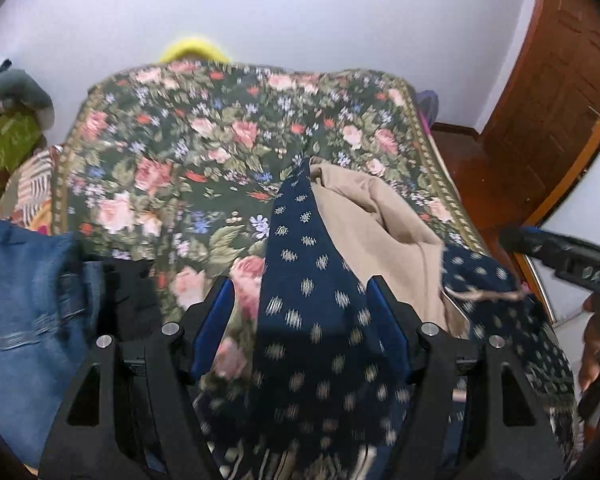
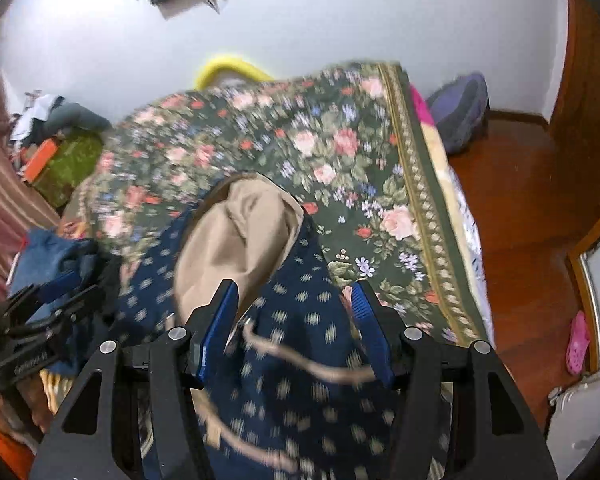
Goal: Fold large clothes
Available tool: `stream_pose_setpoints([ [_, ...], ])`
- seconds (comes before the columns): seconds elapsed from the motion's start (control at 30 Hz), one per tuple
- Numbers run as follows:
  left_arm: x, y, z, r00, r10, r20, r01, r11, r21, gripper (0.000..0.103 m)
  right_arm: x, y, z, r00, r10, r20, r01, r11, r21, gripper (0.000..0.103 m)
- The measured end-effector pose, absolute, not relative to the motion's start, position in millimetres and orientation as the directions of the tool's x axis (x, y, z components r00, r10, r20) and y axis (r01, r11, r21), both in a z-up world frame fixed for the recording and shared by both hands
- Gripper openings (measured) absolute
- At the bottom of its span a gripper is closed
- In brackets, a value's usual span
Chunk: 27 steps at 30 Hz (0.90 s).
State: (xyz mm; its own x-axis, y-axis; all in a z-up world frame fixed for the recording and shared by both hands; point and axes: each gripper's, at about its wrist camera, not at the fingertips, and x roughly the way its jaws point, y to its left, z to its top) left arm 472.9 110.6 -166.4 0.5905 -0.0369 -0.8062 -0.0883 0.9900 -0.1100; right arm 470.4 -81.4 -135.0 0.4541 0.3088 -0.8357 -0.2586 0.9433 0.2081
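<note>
The navy patterned garment (image 1: 320,320), with its beige lining (image 1: 364,216) turned outward, lies bunched on the floral bedspread (image 1: 160,152). The left gripper (image 1: 300,312) hangs over a navy fold with its blue pads apart, and the cloth passes under them without being pinched. The right gripper (image 2: 294,316) is also parted, above the cloth and a loose beige drawstring (image 2: 320,368). Probably both are positioned to find edges, because the garment must be spread before folding. Blue jeans (image 1: 24,300) wait at the left.

Home bedroom: bed (image 1: 236,152) under floral spread fills middle; behind bed, plain pale wall (image 1: 340,20); right of bed, wooden door (image 1: 556,92), reddish wood floor (image 2: 512,208), pink slipper (image 2: 578,342).
</note>
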Motion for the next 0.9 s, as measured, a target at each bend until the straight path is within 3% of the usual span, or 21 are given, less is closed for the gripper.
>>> stream_pose_setpoints([
  [0.27, 515.6, 118.5, -215.6, 0.535, 0.020, -0.845, -0.175, 0.981, -0.087, 0.067, 517.2, -67.9, -205.1, 0.273, 0.318, -0.908, -0.152, 0.946, 0.286, 0.055],
  [0.37, 513.6, 120.4, -219.8, 0.567, 0.045, -0.822, -0.185, 0.980, -0.074, 0.067, 523.8, -66.8, -222.2, 0.225, 0.330, -0.917, -0.129, 0.943, 0.308, 0.055],
  [0.43, 510.9, 118.2, -220.4, 0.581, 0.052, -0.812, -0.171, 0.983, -0.060, 0.059, 524.0, -68.0, -229.9, 0.209, 0.346, -0.915, -0.118, 0.937, 0.327, 0.055],
  [0.47, 508.2, 115.7, -219.8, 0.587, 0.055, -0.808, -0.161, 0.986, -0.049, 0.050, 523.3, -68.7, -230.2, 0.211, 0.349, -0.913, -0.119, 0.936, 0.331, 0.047],
  [0.5, 506.4, 113.1, -218.3, 0.590, 0.058, -0.805, -0.150, 0.988, -0.040, 0.035, 521.4, -69.9, -229.0, 0.210, 0.358, -0.910, -0.119, 0.933, 0.339, 0.033],
  [0.57, 504.7, 106.7, -215.2, 0.584, 0.044, -0.811, -0.116, 0.993, -0.030, 0.011, 518.0, -70.6, -225.0, 0.202, 0.384, -0.901, -0.120, 0.923, 0.366, 0.018],
  [0.6, 503.8, 103.8, -213.3, 0.577, 0.048, -0.815, -0.107, 0.994, -0.018, 0.006, 516.2, -71.1, -221.7, 0.209, 0.382, -0.900, -0.120, 0.923, 0.364, 0.015],
  [0.9, 452.8, 97.7, -155.5, 0.619, -0.046, -0.784, -0.023, 0.997, -0.076, 0.004, 451.3, -90.4, -126.1, 0.343, 0.437, -0.831, -0.266, 0.894, 0.360, 0.013],
])
